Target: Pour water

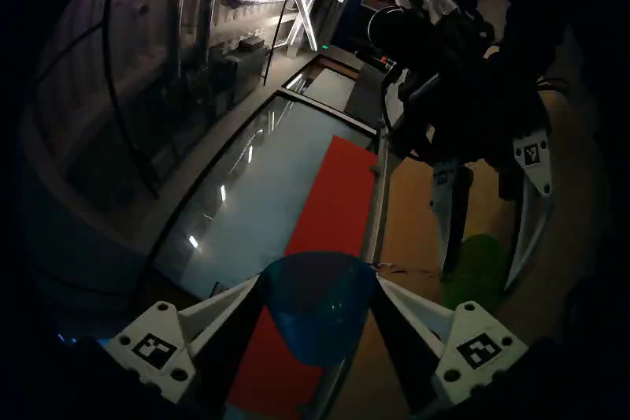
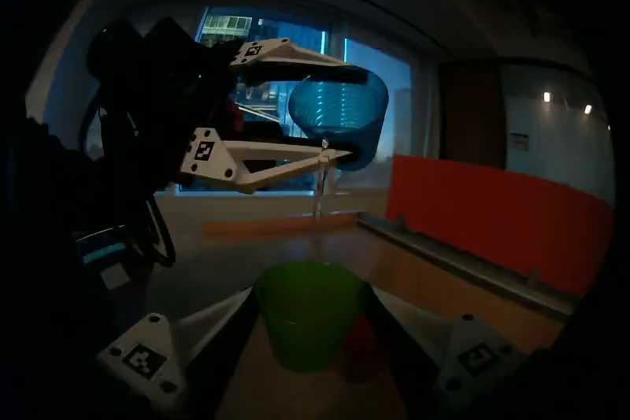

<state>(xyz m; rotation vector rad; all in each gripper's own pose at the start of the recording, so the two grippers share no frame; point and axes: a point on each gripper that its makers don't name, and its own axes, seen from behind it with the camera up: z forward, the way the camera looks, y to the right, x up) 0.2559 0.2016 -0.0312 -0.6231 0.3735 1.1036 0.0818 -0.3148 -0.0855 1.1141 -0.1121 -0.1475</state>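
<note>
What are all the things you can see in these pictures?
blue cup: one, see-through blue, held up in the air and tipped on its side
green cup: one, green, held upright low over the wooden surface
panel: one, orange-red, along the edge of the wooden surface
window: one, big glass, dim blue outside, behind the blue cup
wooden surface: one, brown, under the green cup
left gripper: one, white fingers, shut on the blue cup
right gripper: one, white fingers, shut on the green cup
</note>
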